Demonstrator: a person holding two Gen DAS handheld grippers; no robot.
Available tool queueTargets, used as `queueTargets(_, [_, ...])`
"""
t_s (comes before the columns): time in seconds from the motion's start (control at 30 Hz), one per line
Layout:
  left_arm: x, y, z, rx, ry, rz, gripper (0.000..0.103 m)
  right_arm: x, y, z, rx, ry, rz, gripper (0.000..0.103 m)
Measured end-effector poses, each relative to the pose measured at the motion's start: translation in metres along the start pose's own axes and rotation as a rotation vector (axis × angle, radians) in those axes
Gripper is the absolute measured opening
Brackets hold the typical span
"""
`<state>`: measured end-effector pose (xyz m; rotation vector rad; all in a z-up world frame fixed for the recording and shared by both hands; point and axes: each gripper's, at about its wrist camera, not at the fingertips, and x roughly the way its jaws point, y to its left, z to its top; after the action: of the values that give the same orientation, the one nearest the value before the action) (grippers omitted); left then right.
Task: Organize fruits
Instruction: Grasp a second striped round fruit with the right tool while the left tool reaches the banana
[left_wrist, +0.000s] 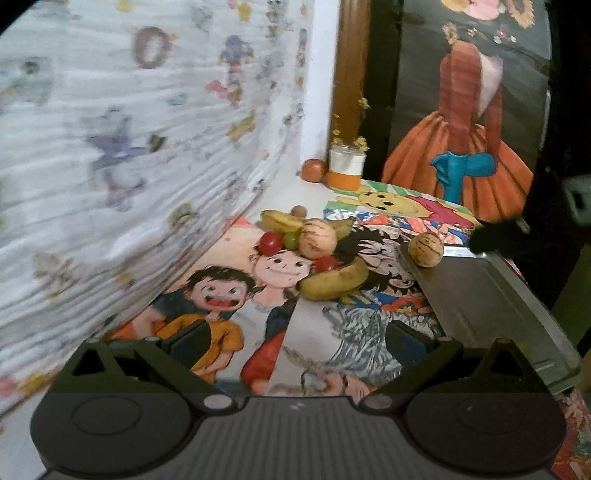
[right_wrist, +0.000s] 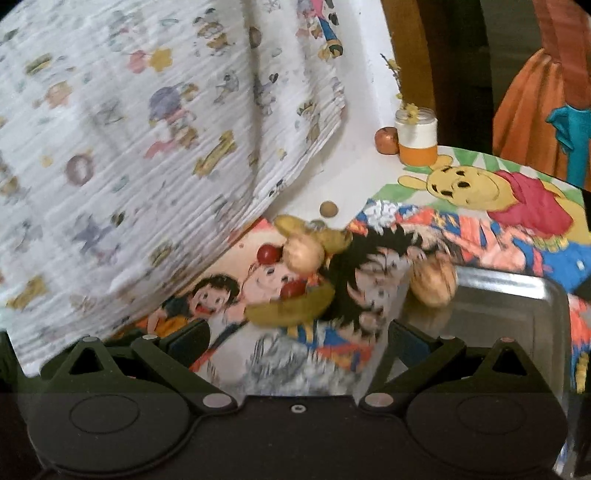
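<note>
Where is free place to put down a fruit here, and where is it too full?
The tray is nearly bare; only one striped fruit sits at its far left corner. The mat between the near banana and the open left gripper is also free. The pile around the other striped fruit is crowded.

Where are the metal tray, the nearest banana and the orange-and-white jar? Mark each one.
metal tray (left_wrist: 487, 295), left wrist view, on its bare flat bottom.
nearest banana (left_wrist: 332, 282), left wrist view, on the middle of its curved body.
orange-and-white jar (right_wrist: 416, 138), right wrist view, on its white band.
</note>
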<state>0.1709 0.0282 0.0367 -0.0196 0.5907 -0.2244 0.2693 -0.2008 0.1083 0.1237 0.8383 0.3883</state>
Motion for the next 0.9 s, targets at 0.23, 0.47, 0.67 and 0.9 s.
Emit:
queueTargets(0.23, [0.045, -0.003, 0.018, 0.056, -0.027, -0.044, 0.103, 0.07, -0.009, 0.049, 0.003, 0.108, 0.009, 0.102])
queueTargets(0.47, [0.085, -0.004, 0.029, 0.099, -0.026, -0.106, 0.103, 0.131, -0.025, 0.06, 0.083, 0.159, 0.022, 0.098])
queueTargets(0.67, [0.114, -0.007, 0.032, 0.114, 0.023, -0.154, 0.103, 0.166, -0.026, 0.062, 0.12, 0.192, 0.055, 0.09])
queueTargets(0.9, [0.136, -0.006, 0.035, 0.106, 0.103, -0.202, 0.085, 0.189, -0.018, 0.059, 0.082, 0.209, 0.07, 0.082])
